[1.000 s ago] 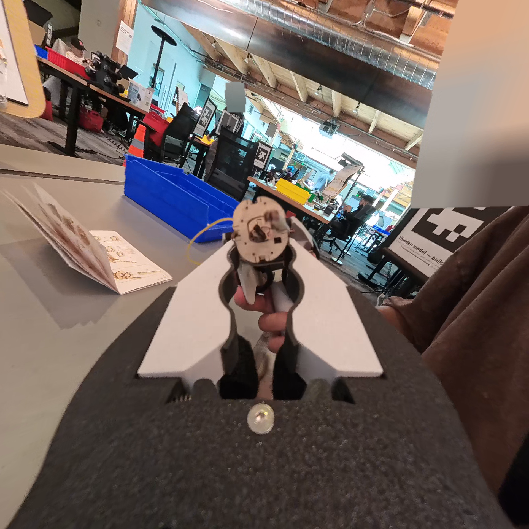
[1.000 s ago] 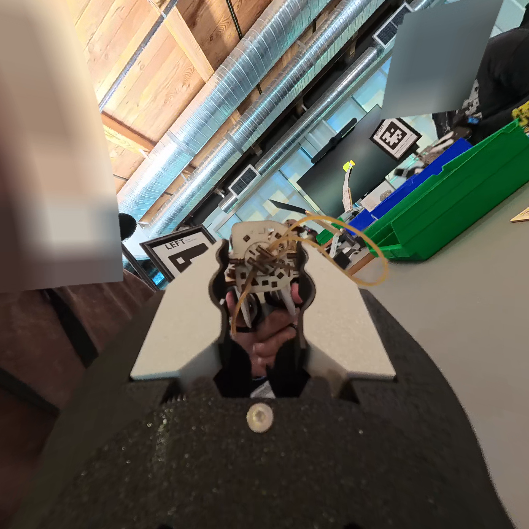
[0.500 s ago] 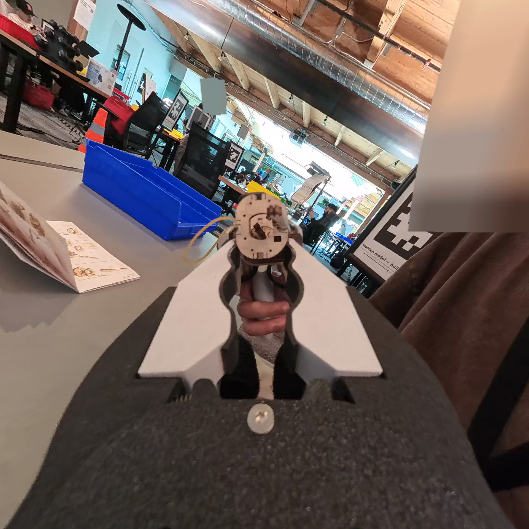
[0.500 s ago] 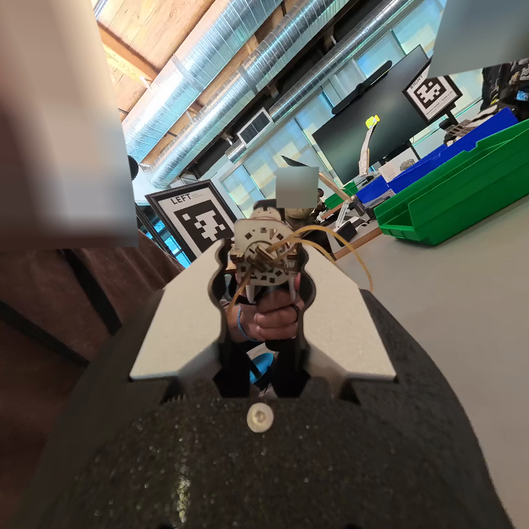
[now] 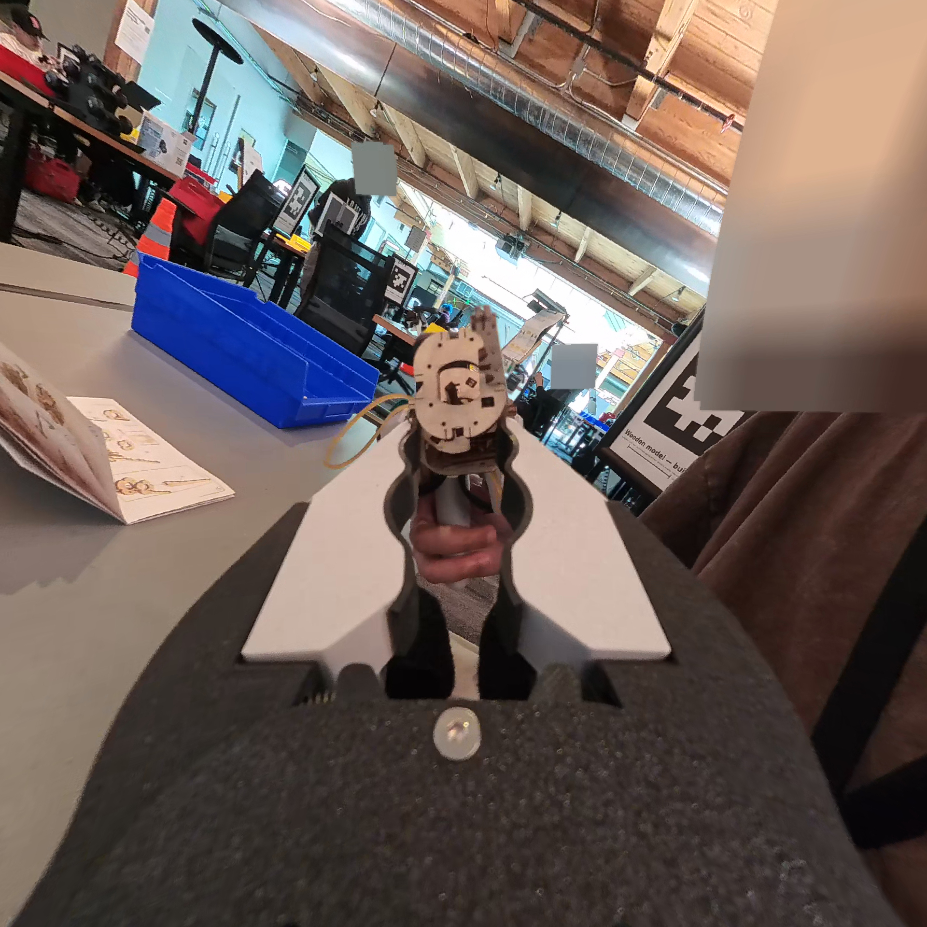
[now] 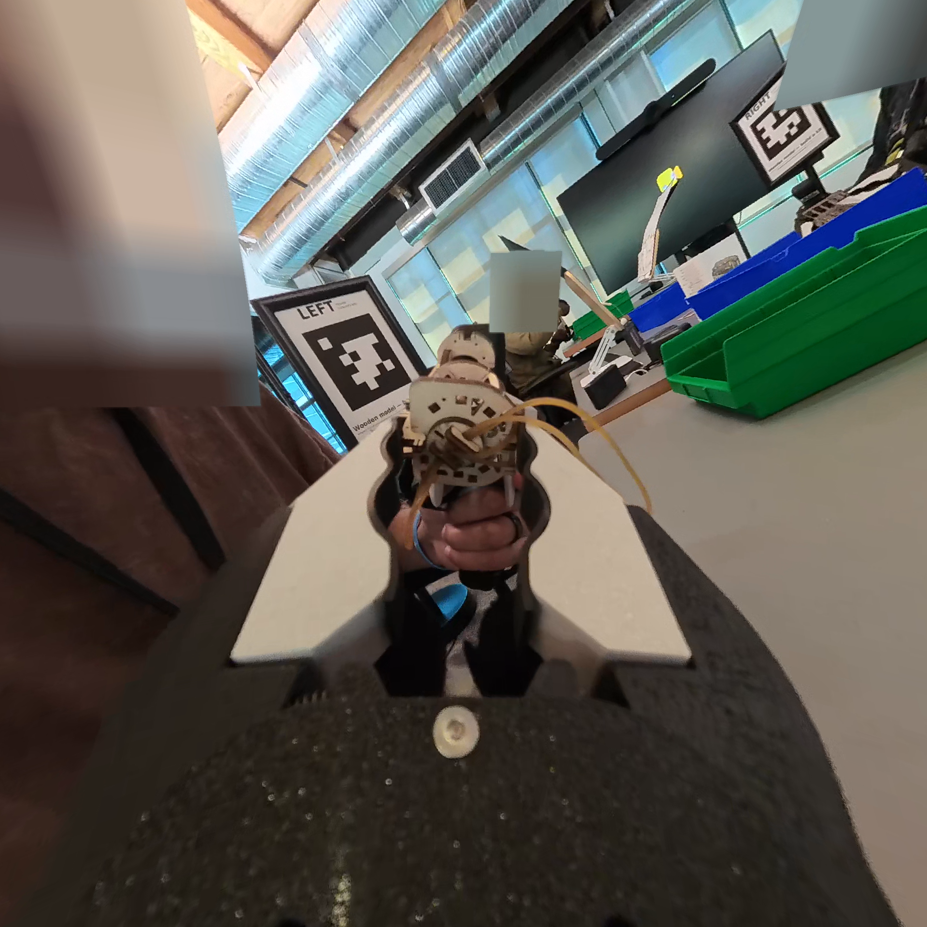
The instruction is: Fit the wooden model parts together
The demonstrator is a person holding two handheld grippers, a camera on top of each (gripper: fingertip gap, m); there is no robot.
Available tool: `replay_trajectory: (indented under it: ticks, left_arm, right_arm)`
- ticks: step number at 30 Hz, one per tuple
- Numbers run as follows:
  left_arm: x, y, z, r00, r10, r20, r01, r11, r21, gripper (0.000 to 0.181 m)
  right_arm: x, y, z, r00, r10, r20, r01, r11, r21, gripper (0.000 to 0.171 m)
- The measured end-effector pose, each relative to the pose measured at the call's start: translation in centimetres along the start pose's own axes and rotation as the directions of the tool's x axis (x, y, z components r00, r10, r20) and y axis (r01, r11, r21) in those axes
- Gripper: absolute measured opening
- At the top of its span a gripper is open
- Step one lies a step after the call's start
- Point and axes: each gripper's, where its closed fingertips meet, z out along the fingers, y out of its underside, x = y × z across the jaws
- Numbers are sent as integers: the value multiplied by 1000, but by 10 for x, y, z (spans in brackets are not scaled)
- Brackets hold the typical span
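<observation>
A small wooden model (image 5: 454,386) of round laser-cut discs is held in the air between both grippers, which face each other. In the left wrist view my left gripper (image 5: 457,441) is shut on its lower part, and a plain disc faces the camera. In the right wrist view my right gripper (image 6: 459,451) is shut on the other side of the model (image 6: 461,431), where a disc with square holes faces the camera. A yellow rubber band (image 6: 577,431) hangs loose from the model and also shows in the left wrist view (image 5: 351,436). The hand on the opposite gripper shows behind the model in each view.
A blue bin (image 5: 241,346) and an open instruction booklet (image 5: 100,451) lie on the grey table (image 5: 75,627) to the left. A green bin (image 6: 802,321) and a blue bin (image 6: 782,261) stand at the right. Framed marker signs (image 6: 351,366) stand near a person's brown sleeve (image 5: 802,552). The grippers are tip to tip, or close to it.
Both grippers stayed shut on the model while tilting down toward level. The model has turned a little, and a wooden strip now sticks up at its top right in the left view.
</observation>
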Motion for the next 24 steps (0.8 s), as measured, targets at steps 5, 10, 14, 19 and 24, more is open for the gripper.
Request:
replay_trajectory:
  ticks: [5,10,14,19,24]
  left_arm:
    - [6,-1,1,999,33,-14,-33,999,6,28]
    - [10,-3,1,999,46,-26,-46,999,17,28]
    - [12,-4,2,998,55,-22,-55,998,22,28]
    - [4,-12,-2,998,61,22,-62,997,55,28]
    - [-11,-4,-1,990,84,113,-84,996,2,32]
  right_arm:
    - [-5,0,0,999,-43,16,43,999,-20,44]
    - [-9,0,1,998,-52,27,53,998,-25,44]
    - [-10,-1,2,997,-70,27,71,997,-20,44]
    - [0,-10,1,1000,8,21,-10,993,120,44]
    - [13,-22,-9,991,114,70,-130,941,312,44]
